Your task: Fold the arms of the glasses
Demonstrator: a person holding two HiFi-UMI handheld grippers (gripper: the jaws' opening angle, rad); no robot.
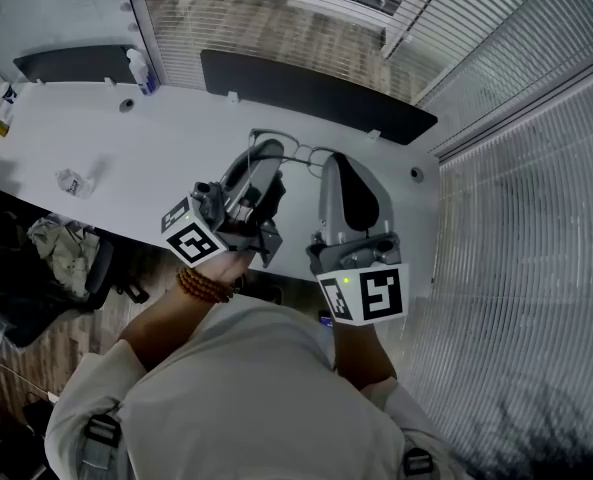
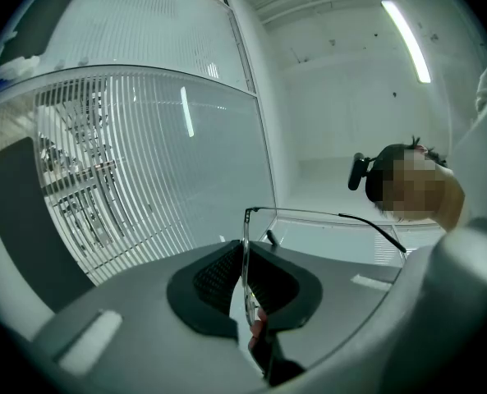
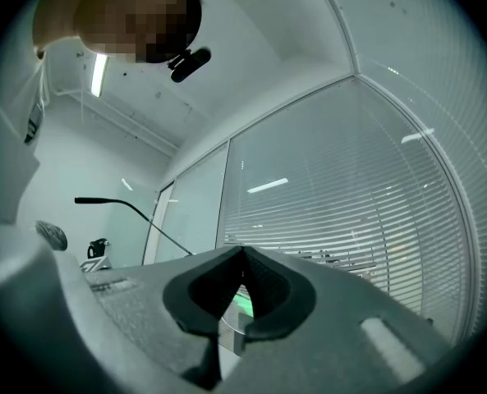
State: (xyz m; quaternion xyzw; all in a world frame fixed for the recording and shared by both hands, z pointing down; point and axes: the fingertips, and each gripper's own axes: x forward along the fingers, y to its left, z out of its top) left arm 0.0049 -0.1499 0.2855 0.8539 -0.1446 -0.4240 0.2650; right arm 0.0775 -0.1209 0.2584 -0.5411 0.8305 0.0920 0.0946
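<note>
Two thin arms of the glasses [image 1: 288,150] stuck straight out, so no folding was done yet. One arm [image 2: 333,214] ran out from the top corner of the frame in the left gripper view. The other arm [image 3: 132,208] showed as a dark line with a fat tip in the right gripper view. Both arms had to be swung in flat behind the front, so I think the whole job was left to do.

The glasses were up in the air over the white desk [image 1: 176,153], not lying on it. They sat between the two grippers. The left gripper [image 2: 245,261] was pressed shut on the front of the glasses, which stood edge-on between its jaws. The right gripper [image 3: 241,269] was pinched together too, with a bit of clear glass down in the gap. I think it held the other side of the front.

To fold an arm, I think one gripper would have to let go and push that arm in while the other gripper held on.

As for containers, a small bottle [image 1: 141,70] stood at the far edge of the desk, well apart from the glasses. I could not tell what was in it. No glasses case showed. A crumpled bit [image 1: 73,181] lay on the desk off to the left.
</note>
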